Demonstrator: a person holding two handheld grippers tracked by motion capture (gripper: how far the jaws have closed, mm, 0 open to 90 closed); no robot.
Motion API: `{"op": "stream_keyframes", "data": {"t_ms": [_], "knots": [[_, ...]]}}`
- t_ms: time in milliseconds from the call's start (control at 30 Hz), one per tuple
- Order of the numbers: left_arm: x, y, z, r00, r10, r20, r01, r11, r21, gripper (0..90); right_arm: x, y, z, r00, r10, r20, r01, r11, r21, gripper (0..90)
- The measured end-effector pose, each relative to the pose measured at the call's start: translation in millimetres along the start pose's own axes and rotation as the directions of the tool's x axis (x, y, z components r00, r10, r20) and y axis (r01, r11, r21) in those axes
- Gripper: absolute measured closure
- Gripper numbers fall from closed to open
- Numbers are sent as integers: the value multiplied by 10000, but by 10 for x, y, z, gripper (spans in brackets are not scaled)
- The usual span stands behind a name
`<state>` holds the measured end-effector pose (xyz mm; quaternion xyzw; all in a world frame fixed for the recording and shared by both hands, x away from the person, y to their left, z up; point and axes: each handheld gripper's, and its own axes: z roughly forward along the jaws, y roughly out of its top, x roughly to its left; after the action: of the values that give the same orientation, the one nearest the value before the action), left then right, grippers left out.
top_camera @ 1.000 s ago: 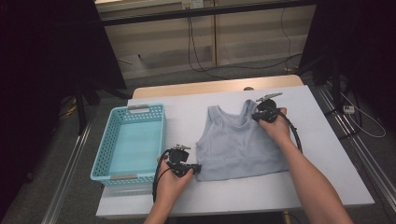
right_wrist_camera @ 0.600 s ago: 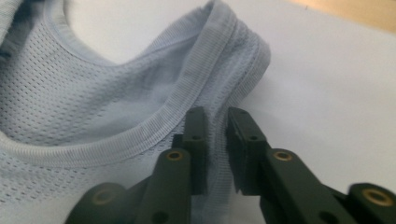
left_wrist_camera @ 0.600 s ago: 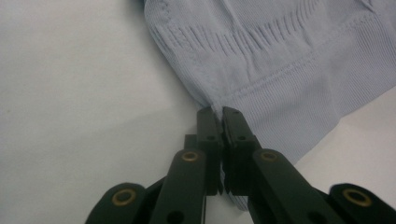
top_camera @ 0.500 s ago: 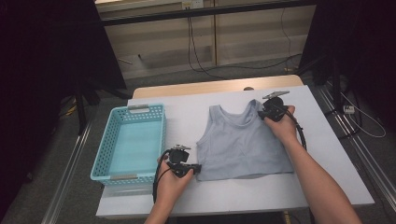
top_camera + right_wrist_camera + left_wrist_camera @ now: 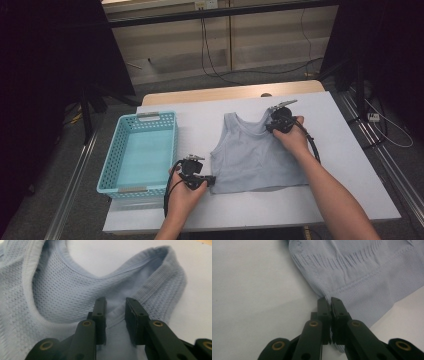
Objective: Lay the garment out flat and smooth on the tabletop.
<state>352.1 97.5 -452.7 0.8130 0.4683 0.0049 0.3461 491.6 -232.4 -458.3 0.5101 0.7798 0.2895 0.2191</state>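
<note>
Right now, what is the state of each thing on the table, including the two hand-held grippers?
Tank top: lying flat, spread out, right strap rumpled.
Basket: upright, nothing inside.
Left hand-held gripper: shut on the tank top's lower corner.
Right hand-held gripper: jaws just opened, apart over the strap, pads not pressing it.

Table top (image 5: 200, 107): brightly and evenly lit from above, faint soft shadows.
Surroundings: dim, nearly black at both sides.
High view: slightly soft, grainy.
Gripper views: near jaws blurred, cloth (image 5: 367, 272) weave sharp.
</note>
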Motion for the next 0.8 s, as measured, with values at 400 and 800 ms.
{"op": "stream_keyframes", "data": {"t_ms": [400, 800], "knots": [[-5, 3, -5, 10000, 33, -13, -33, 10000, -22, 870, -38, 75, -146, 9995, 176, 268, -152, 9960, -880, 879], [-14, 14, -68, 9999, -90, 93, 92, 9998, -193, 870, 171, 127, 152, 9988, -493, 29, 493, 9981, -375, 869]]}}
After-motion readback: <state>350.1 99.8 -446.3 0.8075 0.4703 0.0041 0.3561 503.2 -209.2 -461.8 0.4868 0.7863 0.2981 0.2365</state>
